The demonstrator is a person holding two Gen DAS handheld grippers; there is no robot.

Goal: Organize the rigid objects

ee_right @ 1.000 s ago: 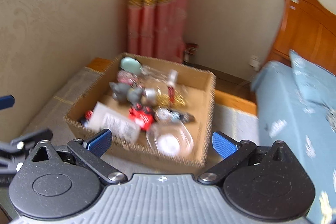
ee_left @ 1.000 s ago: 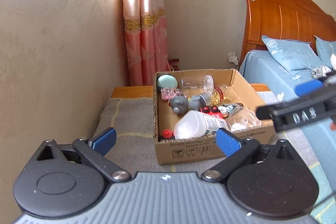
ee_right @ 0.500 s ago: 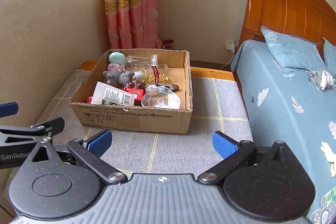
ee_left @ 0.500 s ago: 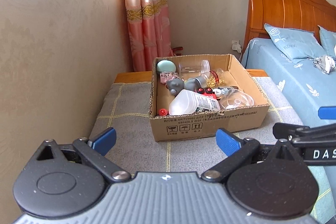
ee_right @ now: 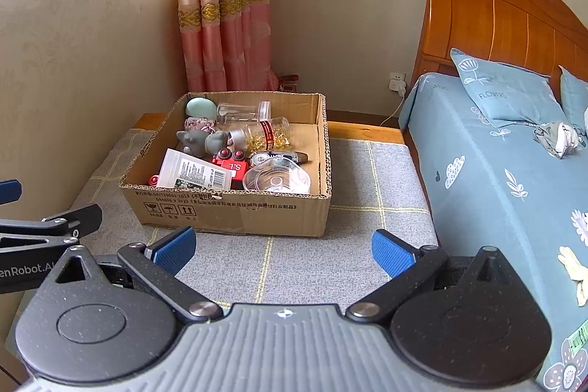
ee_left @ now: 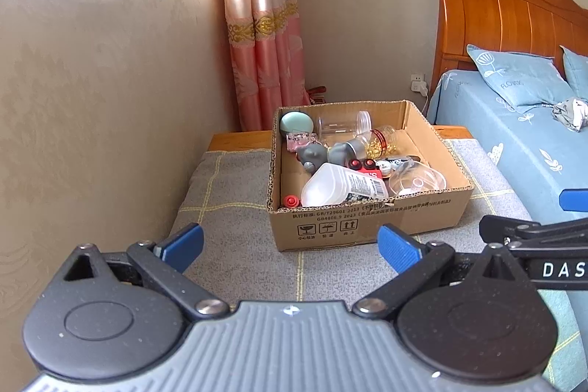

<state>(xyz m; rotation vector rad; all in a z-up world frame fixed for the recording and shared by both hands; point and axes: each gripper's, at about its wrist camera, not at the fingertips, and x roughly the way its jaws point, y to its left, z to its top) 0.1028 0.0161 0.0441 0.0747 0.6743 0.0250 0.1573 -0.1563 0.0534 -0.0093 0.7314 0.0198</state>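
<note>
An open cardboard box (ee_left: 371, 223) (ee_right: 228, 212) sits on a grey checked mat (ee_left: 235, 245) (ee_right: 367, 201). Inside lie a white plastic bottle (ee_left: 341, 188) (ee_right: 196, 171), a grey toy figure (ee_left: 316, 155) (ee_right: 200, 140), a teal egg-shaped thing (ee_left: 296, 122) (ee_right: 200, 107), clear jars (ee_right: 244, 112), a jar of golden beads (ee_right: 266, 135), a red toy (ee_right: 231, 162) and a clear round dish (ee_left: 417, 180) (ee_right: 277, 180). My left gripper (ee_left: 290, 245) hangs open short of the box, holding nothing. My right gripper (ee_right: 283, 248) is open too, also short of the box.
A beige wall (ee_left: 92, 98) borders the mat on the left, with a pink curtain (ee_left: 261, 35) behind the box. A bed with blue sheets (ee_right: 496, 171) and a wooden headboard (ee_right: 488, 21) runs along the right. Bare mat lies in front of the box.
Both grippers have pulled back from the box, which now looks smaller and farther away. The views have settled and sharpened. Both stay open and empty.
</note>
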